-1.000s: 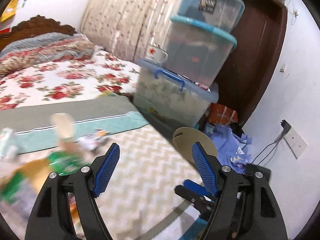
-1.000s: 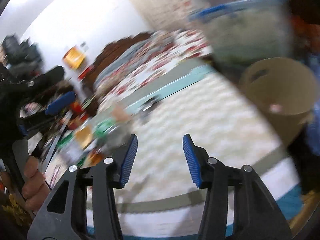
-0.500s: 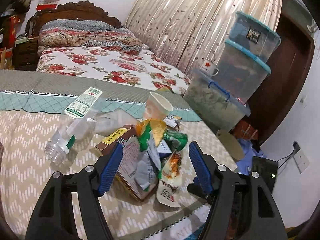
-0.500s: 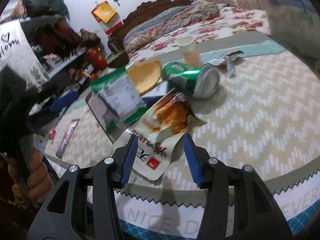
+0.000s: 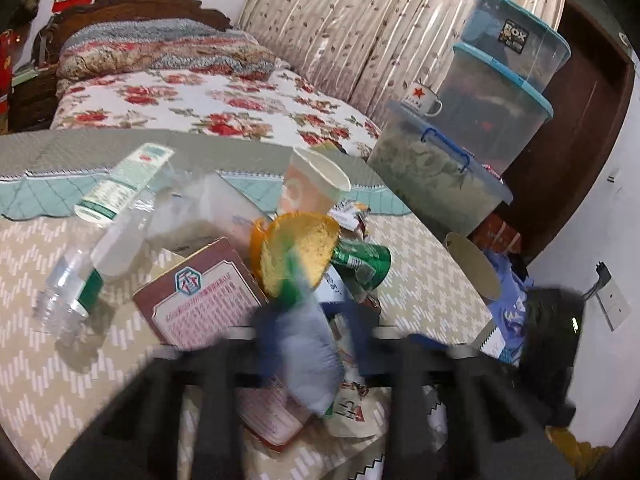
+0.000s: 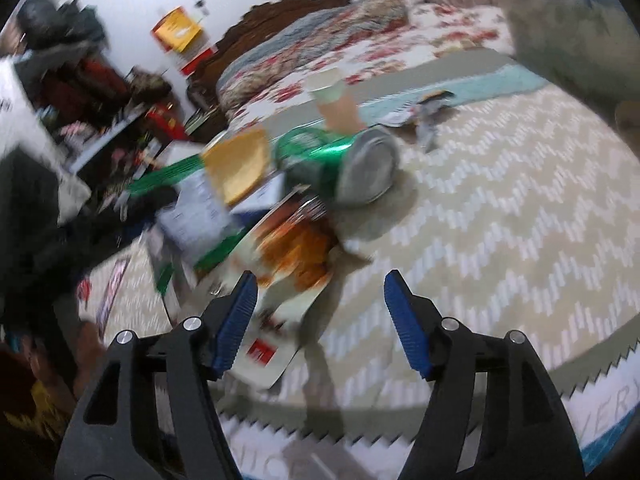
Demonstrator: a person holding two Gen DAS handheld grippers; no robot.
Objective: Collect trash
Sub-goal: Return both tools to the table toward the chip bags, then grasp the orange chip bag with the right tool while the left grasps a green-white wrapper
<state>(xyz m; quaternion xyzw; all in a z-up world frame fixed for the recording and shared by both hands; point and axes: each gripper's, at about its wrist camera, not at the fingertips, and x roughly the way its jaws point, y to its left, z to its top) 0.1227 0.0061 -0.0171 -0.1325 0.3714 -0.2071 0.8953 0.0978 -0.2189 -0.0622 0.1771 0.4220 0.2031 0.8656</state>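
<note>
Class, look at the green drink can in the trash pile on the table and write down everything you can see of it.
The green can looks like shiny metal with a silver end facing the right wrist camera. It lies on its side on the zigzag-patterned tablecloth, at the edge of the pile. A paper cup stands just behind it, and an orange snack packet lies against its front. In the left view a yellow-and-green wrapper partly covers it. Its print is too blurred to read.

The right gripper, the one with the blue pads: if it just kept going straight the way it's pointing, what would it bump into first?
Probably the orange snack wrapper lying just ahead of the open right gripper; the green can lies beyond. The picture is blurred, so depth is uncertain.
</note>
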